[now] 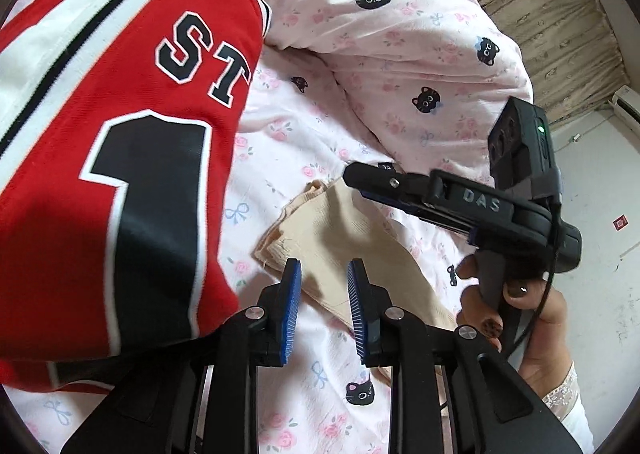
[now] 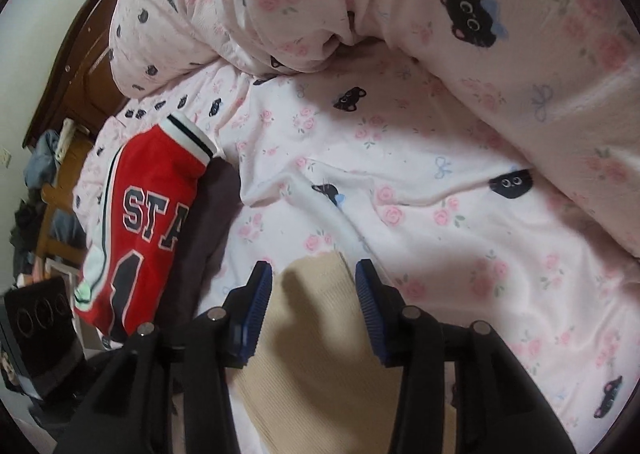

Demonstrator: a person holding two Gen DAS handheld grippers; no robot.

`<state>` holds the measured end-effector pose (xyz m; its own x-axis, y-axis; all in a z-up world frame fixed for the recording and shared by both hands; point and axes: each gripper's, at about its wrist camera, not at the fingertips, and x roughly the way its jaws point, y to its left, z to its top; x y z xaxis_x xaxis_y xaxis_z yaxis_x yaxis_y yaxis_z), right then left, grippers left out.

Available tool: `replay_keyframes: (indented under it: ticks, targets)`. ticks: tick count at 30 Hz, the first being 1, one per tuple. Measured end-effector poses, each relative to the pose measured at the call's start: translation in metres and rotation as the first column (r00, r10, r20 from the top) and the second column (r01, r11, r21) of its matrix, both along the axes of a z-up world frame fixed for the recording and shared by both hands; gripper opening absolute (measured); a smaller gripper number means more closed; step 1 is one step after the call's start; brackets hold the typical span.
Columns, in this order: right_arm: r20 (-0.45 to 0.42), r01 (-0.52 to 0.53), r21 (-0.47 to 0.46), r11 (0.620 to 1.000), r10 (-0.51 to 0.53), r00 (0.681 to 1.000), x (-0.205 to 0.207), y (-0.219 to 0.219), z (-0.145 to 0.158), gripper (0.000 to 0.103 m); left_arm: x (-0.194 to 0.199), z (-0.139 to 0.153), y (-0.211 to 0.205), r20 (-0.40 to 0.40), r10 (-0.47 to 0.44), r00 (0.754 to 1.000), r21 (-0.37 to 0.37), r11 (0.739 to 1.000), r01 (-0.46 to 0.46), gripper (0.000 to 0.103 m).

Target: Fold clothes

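Note:
A folded beige ribbed garment (image 1: 340,230) lies on the pink cat-print bed sheet (image 1: 320,126). My left gripper (image 1: 324,266) hovers over its near edge, blue pads apart and nothing pinched between them. My right gripper (image 1: 360,180) reaches in from the right over the same garment, held by a hand (image 1: 540,318). In the right wrist view the right gripper (image 2: 313,268) stands open, with the beige garment (image 2: 316,334) lying under and between its fingers. A folded red jersey (image 1: 120,134) with black letters and a number sits to the left, and the red jersey (image 2: 148,214) lies on a dark cloth.
A bunched pink duvet (image 2: 480,34) fills the far side of the bed. A wooden headboard (image 2: 80,66) and a cluttered wooden chair (image 2: 48,190) stand past the bed's left edge, with a black box (image 2: 40,318) below. A wall air conditioner (image 1: 624,100) is at the right.

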<state>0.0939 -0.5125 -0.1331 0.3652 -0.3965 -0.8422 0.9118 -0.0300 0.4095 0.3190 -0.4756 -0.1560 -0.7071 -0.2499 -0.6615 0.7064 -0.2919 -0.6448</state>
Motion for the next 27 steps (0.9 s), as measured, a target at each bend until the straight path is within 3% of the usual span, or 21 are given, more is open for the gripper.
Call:
replay_keyframes:
  ticks: [4, 7, 8, 9, 18, 27]
  targets:
    - [0.007, -0.008, 0.017, 1.000, 0.008, 1.000, 0.003, -0.006, -0.007, 0.041, -0.001, -0.002, 0.001, -0.004, -0.007, 1.000, 0.002, 1.000, 0.007, 0.021]
    - [-0.004, -0.019, 0.041, 0.999, 0.019, 1.000, 0.007, -0.010, -0.014, 0.024, -0.003, -0.003, 0.000, -0.008, -0.013, 1.000, 0.002, 1.000, 0.013, 0.021]
    - [-0.004, -0.024, 0.045, 0.999, 0.024, 1.000, 0.008, -0.011, -0.016, 0.011, -0.002, -0.004, 0.000, -0.009, -0.013, 1.000, 0.005, 1.000, 0.013, 0.021]
    - [-0.004, -0.029, 0.048, 0.998, 0.029, 1.000, 0.008, -0.012, -0.016, 0.006, -0.002, -0.004, 0.000, -0.009, -0.013, 1.000, 0.007, 1.000, 0.013, 0.021]
    - [0.036, -0.079, -0.040, 0.996, 0.080, 0.996, 0.017, -0.010, 0.009, 0.007, -0.002, -0.007, -0.001, -0.005, -0.012, 1.000, 0.013, 1.000, 0.012, 0.021]
    - [-0.117, -0.022, 0.021, 1.000, 0.025, 0.993, 0.017, -0.025, -0.018, 0.010, -0.004, -0.012, 0.000, 0.011, -0.017, 1.000, 0.012, 1.000, 0.017, 0.021]
